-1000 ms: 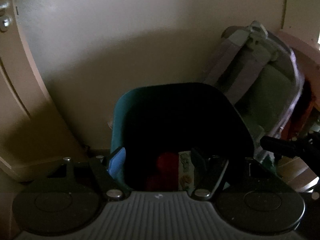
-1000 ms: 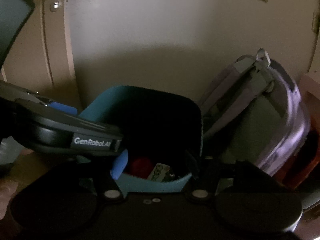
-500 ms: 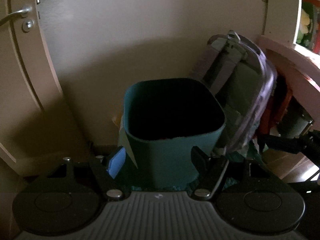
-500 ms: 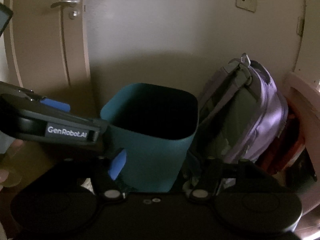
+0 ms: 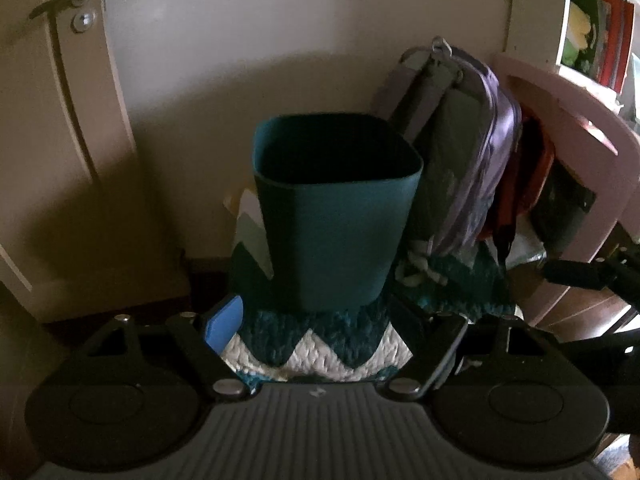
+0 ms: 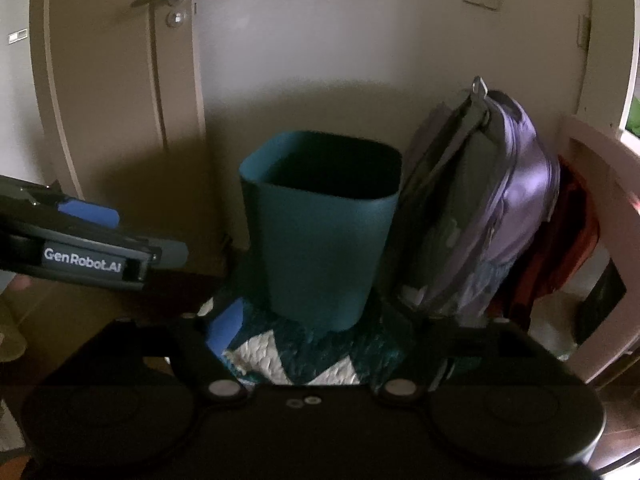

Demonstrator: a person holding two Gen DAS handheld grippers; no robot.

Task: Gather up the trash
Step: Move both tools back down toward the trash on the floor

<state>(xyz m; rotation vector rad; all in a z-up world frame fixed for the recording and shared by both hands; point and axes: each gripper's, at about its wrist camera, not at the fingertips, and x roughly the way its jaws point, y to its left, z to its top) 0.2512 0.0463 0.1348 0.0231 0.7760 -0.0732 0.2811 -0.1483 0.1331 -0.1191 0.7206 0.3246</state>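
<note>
A teal trash bin (image 5: pixel 336 216) stands on a zigzag rug against the wall, also in the right wrist view (image 6: pixel 320 232). Its inside is dark and its contents are hidden. My left gripper (image 5: pixel 316 316) is held back from the bin, short of its base, its jaws opening with nothing between them. My right gripper (image 6: pixel 316 320) hangs likewise in front of the bin, jaws opening and empty. The left gripper's casing (image 6: pixel 80 260) shows at the left edge of the right wrist view.
A purple and grey backpack (image 6: pixel 480 208) leans on the wall right of the bin. A teal and white rug (image 5: pixel 320 348) lies under both. A door (image 6: pixel 120 100) is at the left, pink furniture (image 5: pixel 568 128) at the right with red cloth (image 6: pixel 568 240) beside it.
Both grippers have drawn back from over the bin. The red and printed trash seen inside it earlier is out of sight, and the whole bin and rug show. Both jaws stand a little wider.
</note>
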